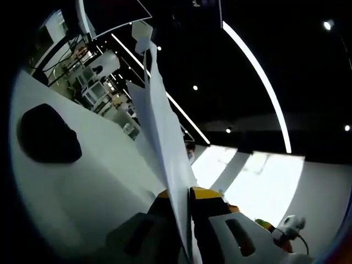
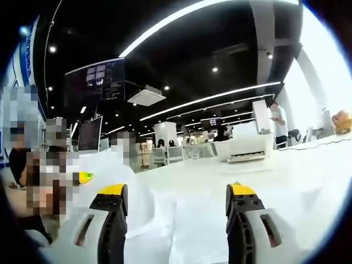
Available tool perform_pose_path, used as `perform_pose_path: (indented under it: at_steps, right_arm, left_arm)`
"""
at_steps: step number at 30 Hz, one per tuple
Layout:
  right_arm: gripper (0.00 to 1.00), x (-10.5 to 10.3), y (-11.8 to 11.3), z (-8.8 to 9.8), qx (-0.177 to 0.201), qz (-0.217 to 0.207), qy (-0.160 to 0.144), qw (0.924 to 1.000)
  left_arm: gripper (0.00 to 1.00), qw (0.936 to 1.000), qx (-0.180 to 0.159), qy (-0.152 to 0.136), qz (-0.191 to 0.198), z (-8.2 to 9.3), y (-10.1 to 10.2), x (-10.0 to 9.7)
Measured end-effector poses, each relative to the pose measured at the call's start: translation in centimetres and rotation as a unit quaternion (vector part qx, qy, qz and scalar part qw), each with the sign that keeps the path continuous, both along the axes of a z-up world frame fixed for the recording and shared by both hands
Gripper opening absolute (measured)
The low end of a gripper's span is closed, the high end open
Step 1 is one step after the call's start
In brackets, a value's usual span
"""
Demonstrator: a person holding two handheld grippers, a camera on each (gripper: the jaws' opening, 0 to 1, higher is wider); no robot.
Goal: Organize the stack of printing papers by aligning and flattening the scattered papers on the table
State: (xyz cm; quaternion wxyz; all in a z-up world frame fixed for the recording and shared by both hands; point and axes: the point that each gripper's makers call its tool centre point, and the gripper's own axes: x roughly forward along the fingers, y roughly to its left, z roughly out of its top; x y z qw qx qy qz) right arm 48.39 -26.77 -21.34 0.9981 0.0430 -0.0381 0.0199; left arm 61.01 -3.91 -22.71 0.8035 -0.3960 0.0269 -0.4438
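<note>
Paper stands on edge in the left gripper view, a thin white sheaf rising from between the jaws at six o'clock and running up toward eleven o'clock, its top corner bent over. The left gripper is pinched together on the lower edge of that paper, yellow tips pressed against either face. The table spreads pale from nine o'clock across the frame, tilted because the hand is rolled, with a dark rounded object lying on it at nine o'clock; what that object is I cannot tell. In the right gripper view the right gripper has its jaws wide apart with nothing between them, hovering over loose white sheets that lie spread on the table at six o'clock, their edges overlapping unevenly. A white box-shaped machine, perhaps a printer, sits farther back at two o'clock. As a judgement: this material is very light, limp and easily creased, so a single pinch at one edge lets the rest sag and fan, as the bent top suggests. It is also smooth, and sheets will likely slide over one another. A good hold would be near the middle of a long edge, taking the whole thickness at once, with the open gripper free to tap or press the opposite edge flat against the table.
</note>
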Motion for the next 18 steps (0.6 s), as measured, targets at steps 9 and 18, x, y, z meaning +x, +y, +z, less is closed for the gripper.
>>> perform_pose_path:
  at_steps: [9,18]
  right_arm:
    - [0.90,-0.2,-0.5,-1.1,-0.011,-0.004,0.043,0.9990]
    - [0.90,-0.6,-0.2,0.2,-0.012,0.015,0.036,0.9992]
  left_arm:
    - [0.07,1.0000,0.002,-0.002,-0.001,0.0,-0.1,-0.2]
    - [0.07,1.0000,0.009,-0.002,0.001,-0.1,-0.2,-0.2]
